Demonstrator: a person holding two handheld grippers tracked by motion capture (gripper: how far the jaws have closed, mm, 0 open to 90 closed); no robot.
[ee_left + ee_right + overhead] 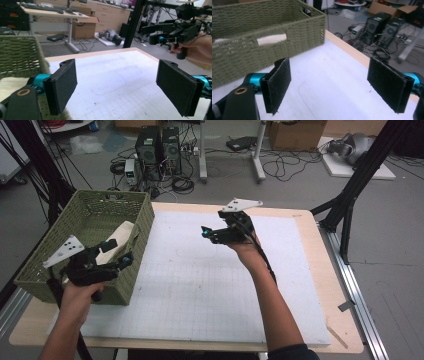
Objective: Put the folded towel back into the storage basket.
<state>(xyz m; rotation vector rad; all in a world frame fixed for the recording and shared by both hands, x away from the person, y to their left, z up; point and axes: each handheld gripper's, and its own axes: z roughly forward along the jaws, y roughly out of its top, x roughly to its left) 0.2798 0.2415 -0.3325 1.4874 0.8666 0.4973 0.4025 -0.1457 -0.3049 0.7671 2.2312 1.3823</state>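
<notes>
A green woven basket (85,215) stands at the table's left edge with a folded cream cloth (120,234) inside it. My left gripper (119,252) hovers over the basket's near right corner, open, with nothing between its pads (62,87). The basket wall (20,55) and the cloth (10,85) lie at the left of the left gripper view. My right gripper (206,234) is held above the middle of the white mat (210,285), pointing left at the basket (262,30). It is open and empty (329,85). The cloth (272,39) shows through the basket's handle slot.
The mat covers most of a wooden table (340,320). Beyond the far edge, computer towers (157,145), cables and desk legs (257,155) stand on the floor. A black frame post (350,200) rises at the right. The right gripper (150,35) appears far off in the left gripper view.
</notes>
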